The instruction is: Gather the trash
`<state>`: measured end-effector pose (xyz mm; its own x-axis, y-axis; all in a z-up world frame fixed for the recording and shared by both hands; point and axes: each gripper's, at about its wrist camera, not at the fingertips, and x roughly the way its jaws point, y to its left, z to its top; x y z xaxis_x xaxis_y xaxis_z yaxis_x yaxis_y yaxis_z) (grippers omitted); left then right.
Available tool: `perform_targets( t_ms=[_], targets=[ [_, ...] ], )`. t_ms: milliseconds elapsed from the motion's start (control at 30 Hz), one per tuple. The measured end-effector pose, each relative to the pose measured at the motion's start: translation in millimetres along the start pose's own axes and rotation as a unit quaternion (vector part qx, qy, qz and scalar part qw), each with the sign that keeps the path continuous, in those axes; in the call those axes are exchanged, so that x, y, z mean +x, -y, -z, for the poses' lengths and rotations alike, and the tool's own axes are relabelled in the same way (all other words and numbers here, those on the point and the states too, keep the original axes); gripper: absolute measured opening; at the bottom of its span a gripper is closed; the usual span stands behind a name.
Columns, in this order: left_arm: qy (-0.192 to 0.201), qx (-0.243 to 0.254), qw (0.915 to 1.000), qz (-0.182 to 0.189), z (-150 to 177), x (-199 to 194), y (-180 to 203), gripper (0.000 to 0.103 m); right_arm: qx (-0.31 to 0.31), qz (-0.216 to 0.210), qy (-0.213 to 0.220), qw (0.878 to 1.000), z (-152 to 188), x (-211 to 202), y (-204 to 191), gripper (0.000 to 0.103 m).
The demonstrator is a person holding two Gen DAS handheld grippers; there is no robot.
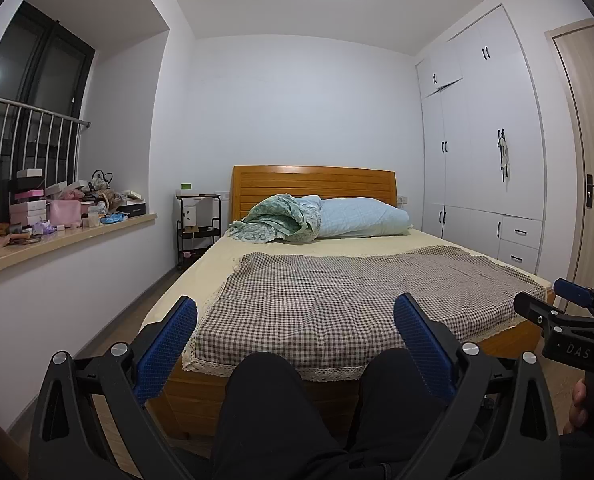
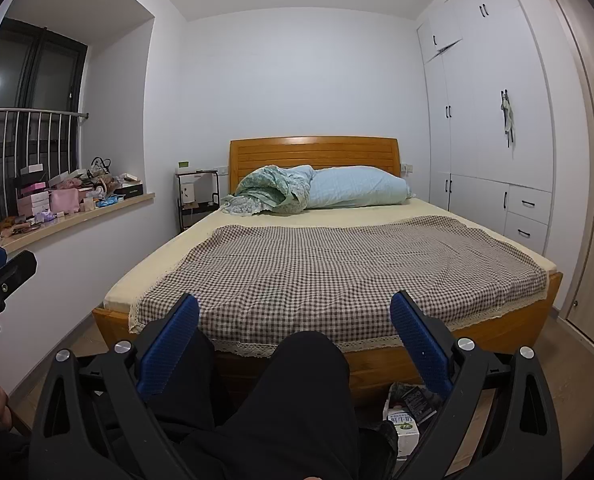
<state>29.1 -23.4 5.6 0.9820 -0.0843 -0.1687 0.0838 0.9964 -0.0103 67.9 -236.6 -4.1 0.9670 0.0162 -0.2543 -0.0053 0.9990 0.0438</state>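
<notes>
My left gripper (image 1: 295, 344) is open with nothing between its blue pads (image 1: 169, 344), held above a person's knees in black trousers (image 1: 265, 412). My right gripper (image 2: 293, 340) is also open and holds nothing; in the left wrist view the right gripper (image 1: 553, 300) shows at the right edge. On the floor at the foot of the bed, a white carton with a green label (image 2: 403, 426) and a dark packet (image 2: 417, 400) lie beside the right knee, partly hidden by my right finger. The left gripper (image 2: 5, 266) shows at the right wrist view's left edge.
A wooden bed (image 2: 497, 320) with a checked cloth (image 2: 337, 264), a crumpled green quilt and a blue pillow fills the middle. A cluttered window sill (image 1: 69, 236) runs along the left. A black bedside cart (image 1: 199, 232), white wardrobes (image 1: 477, 160) and a door (image 1: 593, 160) stand beyond.
</notes>
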Motion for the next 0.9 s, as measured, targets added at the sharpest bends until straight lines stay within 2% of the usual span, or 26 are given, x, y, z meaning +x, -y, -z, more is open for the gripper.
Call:
perform_targets(
  t_ms=[900],
  targets=[
    [0.013, 0.013, 0.9998, 0.004, 0.3, -7.1, 11.0, 0.096, -0.001, -0.002, -0.002, 1.0, 0.2, 0.5, 1.4, 0.092]
  ],
)
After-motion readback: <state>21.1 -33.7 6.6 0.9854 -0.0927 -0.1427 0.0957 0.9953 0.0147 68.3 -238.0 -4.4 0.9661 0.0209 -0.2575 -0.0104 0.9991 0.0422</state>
